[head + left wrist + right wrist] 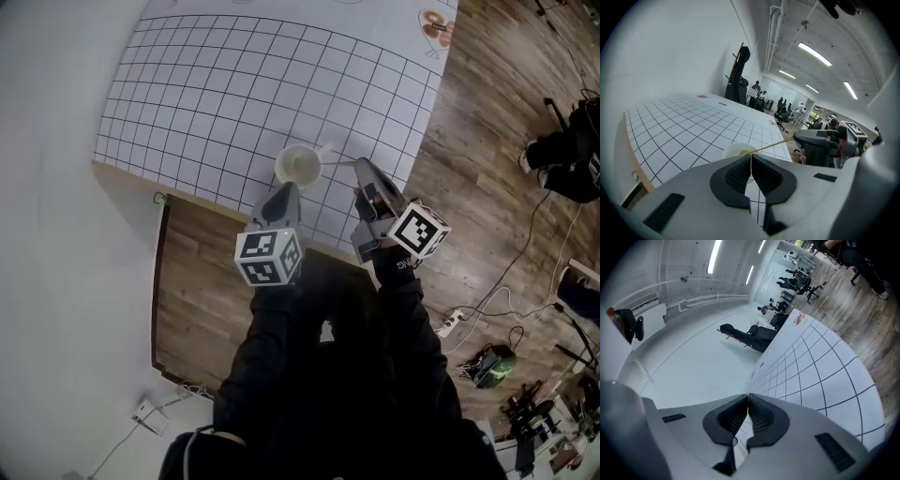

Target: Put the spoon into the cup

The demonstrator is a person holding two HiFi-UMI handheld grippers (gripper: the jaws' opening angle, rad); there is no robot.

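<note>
A white cup (298, 167) stands on the grid-marked table (216, 84) near its front edge. A thin spoon (337, 163) slants from the cup's mouth rightward. Its handle end is at the tip of my right gripper (359, 165), whose jaws are shut on it. In the left gripper view the spoon (771, 145) runs from the cup (736, 151) up to the right gripper (801, 137). The right gripper view shows its jaws (748, 397) pressed together, with the spoon hidden. My left gripper (288, 188) is shut and empty just in front of the cup, jaws (751, 157) touching.
The table's front edge (216, 202) runs just under both grippers, with wooden floor (197, 281) below it. Cables and a power strip (450, 322) lie on the floor to the right, near dark equipment (562, 159). A printed sheet (436, 28) lies at the table's far right corner.
</note>
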